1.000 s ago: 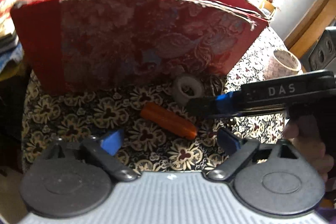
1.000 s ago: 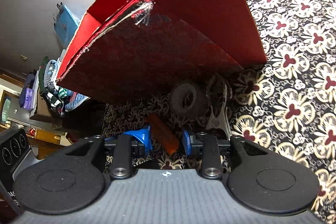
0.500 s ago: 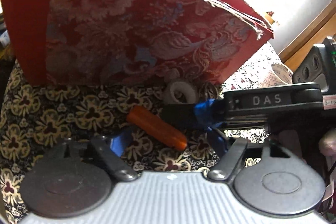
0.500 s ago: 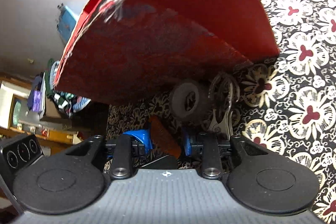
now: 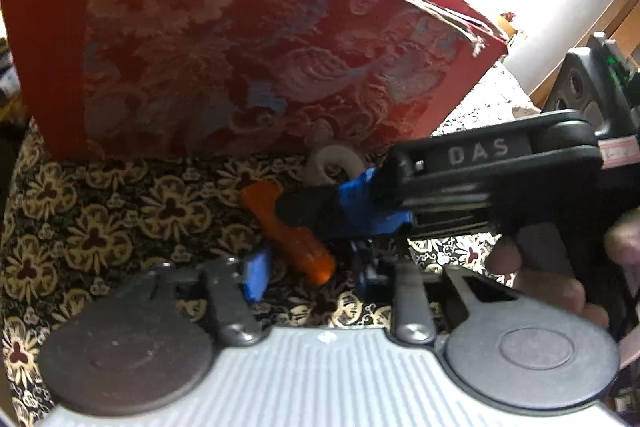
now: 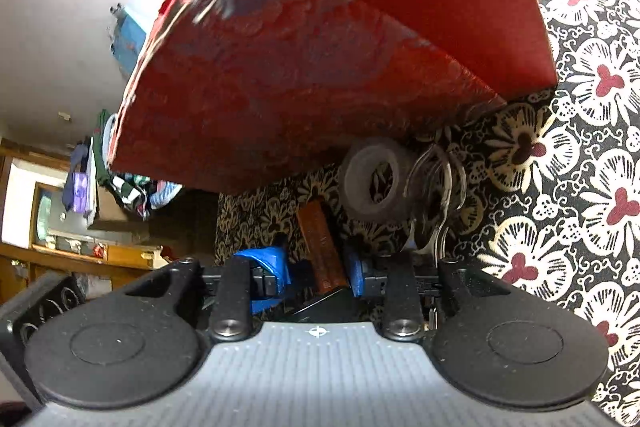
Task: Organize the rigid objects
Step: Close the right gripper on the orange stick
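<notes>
Orange tool (image 5: 286,231) – L tongs (image 5: 308,273) now closing round it, were wide; R tongs (image 6: 316,273) grip it.

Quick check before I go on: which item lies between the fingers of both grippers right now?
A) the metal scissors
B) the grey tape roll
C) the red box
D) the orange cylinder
D: the orange cylinder lies on the patterned cloth between the closing left gripper fingers, and the right gripper straddles it too; the tape roll lies beyond.
</notes>
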### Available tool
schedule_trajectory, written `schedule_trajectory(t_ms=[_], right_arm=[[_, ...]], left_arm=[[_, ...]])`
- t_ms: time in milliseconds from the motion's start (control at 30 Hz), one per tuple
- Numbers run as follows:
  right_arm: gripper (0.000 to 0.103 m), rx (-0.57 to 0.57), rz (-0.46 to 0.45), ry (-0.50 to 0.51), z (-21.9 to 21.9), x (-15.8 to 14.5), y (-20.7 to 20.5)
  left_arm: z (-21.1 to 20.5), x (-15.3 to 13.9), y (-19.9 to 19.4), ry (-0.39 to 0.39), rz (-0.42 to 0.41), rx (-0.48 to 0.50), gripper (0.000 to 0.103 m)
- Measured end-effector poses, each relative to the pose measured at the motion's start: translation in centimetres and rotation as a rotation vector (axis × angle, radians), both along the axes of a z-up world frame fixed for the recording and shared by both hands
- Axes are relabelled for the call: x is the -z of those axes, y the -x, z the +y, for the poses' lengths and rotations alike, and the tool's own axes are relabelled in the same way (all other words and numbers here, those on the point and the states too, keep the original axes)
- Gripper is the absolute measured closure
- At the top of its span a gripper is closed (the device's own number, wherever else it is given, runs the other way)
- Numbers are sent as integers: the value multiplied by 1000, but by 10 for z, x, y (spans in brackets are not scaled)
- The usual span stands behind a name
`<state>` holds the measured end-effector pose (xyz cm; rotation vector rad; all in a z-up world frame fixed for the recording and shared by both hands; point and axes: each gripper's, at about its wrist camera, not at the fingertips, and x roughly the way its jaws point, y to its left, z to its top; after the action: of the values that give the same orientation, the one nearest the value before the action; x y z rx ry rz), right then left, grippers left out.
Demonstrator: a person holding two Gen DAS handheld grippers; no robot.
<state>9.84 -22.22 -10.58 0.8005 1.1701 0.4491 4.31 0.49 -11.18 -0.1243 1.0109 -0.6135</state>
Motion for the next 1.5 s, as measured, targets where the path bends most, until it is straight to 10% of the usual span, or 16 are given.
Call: schedule_trajectory(t_ms=[433, 500, 800, 1333, 1500], right_arm=[[89, 6, 58, -91, -5, 5, -6], [89, 34, 70, -144, -10, 9, -7], [89, 23, 69, -139, -10, 8, -11], [89, -1, 1, 0, -15, -1, -6], [91, 67, 48, -105, -26, 13, -2]], left_arm=[[40, 5, 2, 90, 14, -36, 76], [36, 1, 0, 92, 10, -26, 56], [26, -3, 2, 18, -17, -72, 96], [1, -2, 9, -17, -51, -47, 97], [-3, -6, 9, 0, -43, -52, 97]])
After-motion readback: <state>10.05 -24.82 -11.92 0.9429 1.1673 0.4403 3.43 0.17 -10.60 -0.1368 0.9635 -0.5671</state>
